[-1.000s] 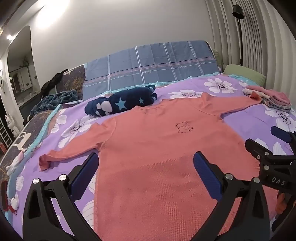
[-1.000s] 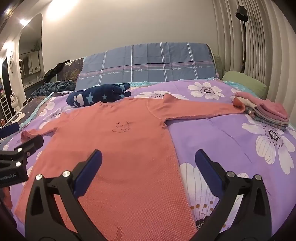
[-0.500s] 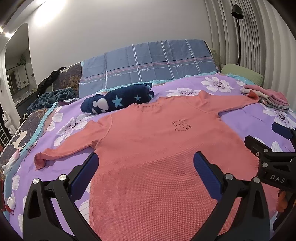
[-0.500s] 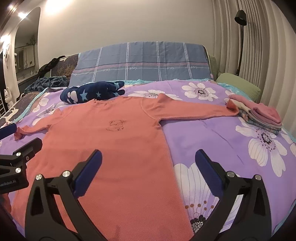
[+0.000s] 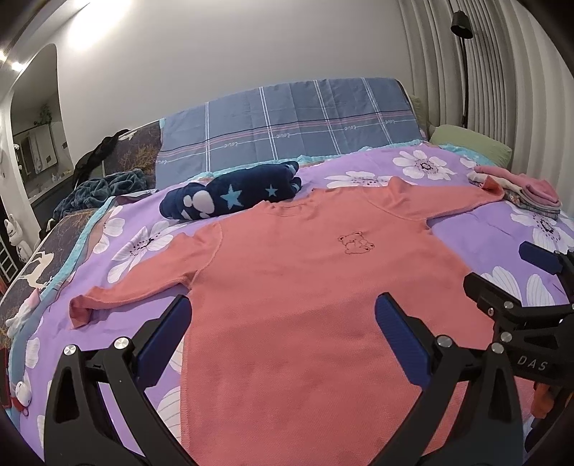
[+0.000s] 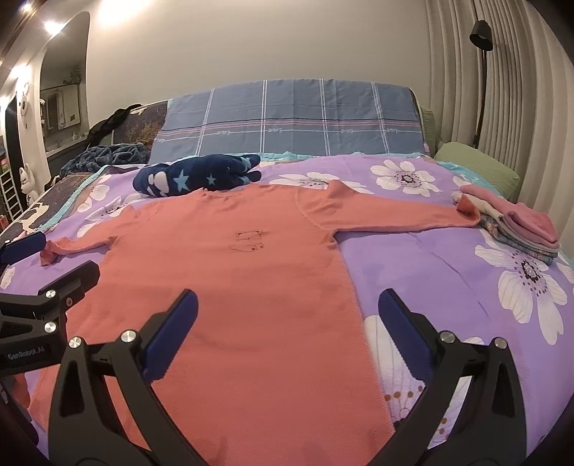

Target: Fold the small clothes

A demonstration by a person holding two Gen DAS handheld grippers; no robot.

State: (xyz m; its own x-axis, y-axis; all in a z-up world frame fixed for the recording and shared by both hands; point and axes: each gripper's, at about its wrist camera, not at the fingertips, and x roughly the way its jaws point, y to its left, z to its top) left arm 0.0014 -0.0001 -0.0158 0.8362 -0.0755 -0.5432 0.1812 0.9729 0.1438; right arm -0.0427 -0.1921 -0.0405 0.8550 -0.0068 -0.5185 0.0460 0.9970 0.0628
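Note:
A coral long-sleeved shirt (image 5: 305, 286) with a small bear print lies flat on the purple flowered bedspread (image 5: 462, 229), both sleeves spread out; it also shows in the right wrist view (image 6: 233, 286). My left gripper (image 5: 283, 322) is open and empty, hovering over the shirt's lower left part. My right gripper (image 6: 287, 315) is open and empty over the shirt's lower right edge. The right gripper also shows at the right of the left wrist view (image 5: 509, 276), and the left gripper at the left of the right wrist view (image 6: 46, 261).
A navy star-patterned garment (image 5: 229, 195) lies bundled above the collar. A stack of folded pink clothes (image 6: 516, 226) sits at the right sleeve's end. A blue plaid cover (image 6: 290, 118), a green pillow (image 6: 477, 168) and a floor lamp (image 6: 480, 32) stand at the back.
Both grippers have drawn back and lowered slightly, so the shirt sits a little farther off and more centred. Both stay open. The shirt has not moved.

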